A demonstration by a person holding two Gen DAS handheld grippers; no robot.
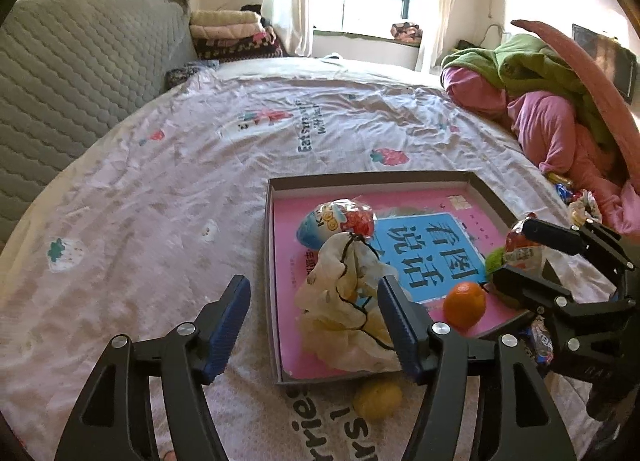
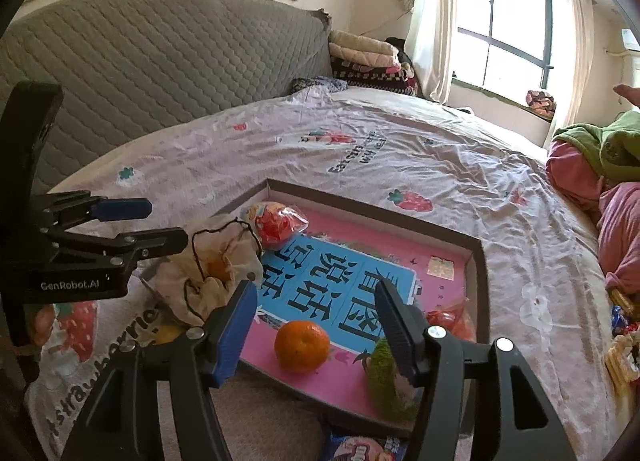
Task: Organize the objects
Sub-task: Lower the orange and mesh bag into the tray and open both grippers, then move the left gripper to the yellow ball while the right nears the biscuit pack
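Both the left gripper and right gripper are hovering with fingers wide and empty, the tray already holding the orange, drawstring pouch and snack packet, while a lemon and wrappers are still lying on the bed.

Orange tangerine on a pink book with a blue title panel; pale sheet with strawberry prints (red one at twelve o'clock).

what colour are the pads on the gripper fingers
Blue, ribbed pads; clearest in the left wrist view.
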